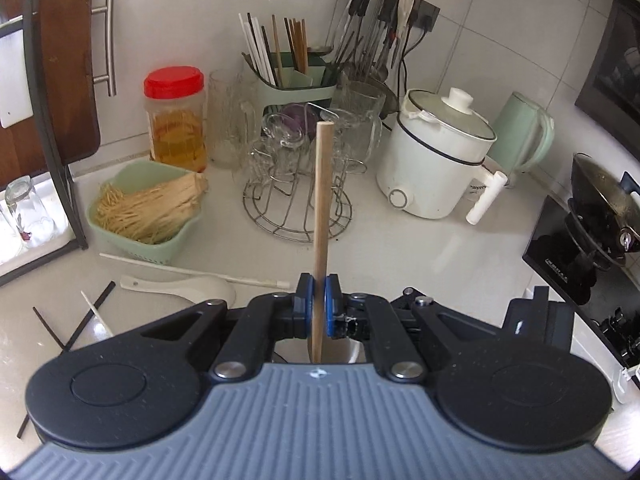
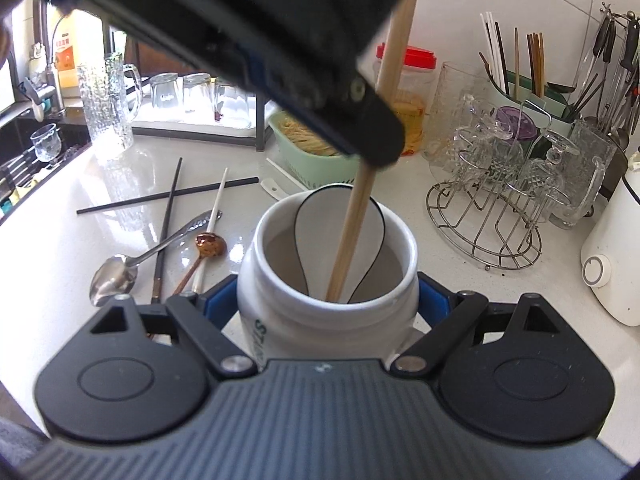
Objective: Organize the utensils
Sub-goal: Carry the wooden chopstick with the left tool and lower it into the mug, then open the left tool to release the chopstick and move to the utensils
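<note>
Left gripper (image 1: 318,306) clamps a light, stiff wooden chopstick (image 1: 321,216) mid-shaft, while right gripper (image 2: 328,300) grips the heavy, slick, breakable ceramic jar (image 2: 280,320) around its body.

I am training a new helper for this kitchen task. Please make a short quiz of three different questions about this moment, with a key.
1. True or false: the left gripper is shut on the light wooden chopstick.
2. What does the right gripper hold? A) glass mug B) white ceramic jar C) green basket
3. Fill in: inside the white ceramic jar already stands a white ceramic ____ with a dark rim.

Key: 1 true; 2 B; 3 spoon.
</note>
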`<state>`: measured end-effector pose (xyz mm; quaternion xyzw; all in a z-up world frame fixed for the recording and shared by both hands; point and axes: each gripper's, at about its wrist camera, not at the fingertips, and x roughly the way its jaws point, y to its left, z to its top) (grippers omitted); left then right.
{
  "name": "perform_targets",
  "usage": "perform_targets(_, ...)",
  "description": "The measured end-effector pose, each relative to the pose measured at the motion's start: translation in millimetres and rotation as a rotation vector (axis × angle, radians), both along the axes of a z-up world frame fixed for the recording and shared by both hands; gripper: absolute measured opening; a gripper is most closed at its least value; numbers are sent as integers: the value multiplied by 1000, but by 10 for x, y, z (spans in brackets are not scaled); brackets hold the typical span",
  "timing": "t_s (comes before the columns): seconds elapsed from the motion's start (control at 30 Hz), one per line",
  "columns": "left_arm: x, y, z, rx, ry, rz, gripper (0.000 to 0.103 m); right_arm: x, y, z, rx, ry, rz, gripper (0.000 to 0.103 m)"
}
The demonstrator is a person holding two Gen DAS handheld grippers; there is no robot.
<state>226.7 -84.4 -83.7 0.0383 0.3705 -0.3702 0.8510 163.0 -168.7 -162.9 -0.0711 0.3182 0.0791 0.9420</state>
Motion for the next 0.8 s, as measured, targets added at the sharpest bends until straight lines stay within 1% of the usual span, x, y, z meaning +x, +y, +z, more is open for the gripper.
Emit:
perform_targets(0.2,-4,-44,5,19,-2,-9,7,-1,-3,-1,0,-3,3,92)
perform_targets(0.27,5,-52,6,27,3,2,8,0,-1,-1,-1,-3,3,92)
perform_targets(0.37,42,-34,18,16,24,17,10,-2,-1,1,-1,-4,5,92)
perform_targets(0.4,55,-19,23,10,32,23,15,-2,-2,3,-1,-5,5,92)
perform_targets(0.43,68,-3,33,6,39,29,23,-1,-2,3,-1,-5,5,92)
perform_targets(0.47,73,15,45,2,38,37,27,0,-2,3,-1,-4,5,92)
perform_targets(0.53,71,59,77,-5,27,43,47,1,-1,4,-1,-5,6,92)
perform_targets(0.57,74,80,96,-5,23,41,52,0,-1,4,-1,-4,6,92)
perform_targets(0.6,75,110,121,-10,17,47,55,1,-2,6,-1,-3,7,92)
perform_targets(0.7,67,222,204,-40,8,65,57,10,-4,11,-2,-2,11,92)
perform_targets(0.8,51,320,268,-44,7,93,58,15,-13,12,-2,-2,16,92)
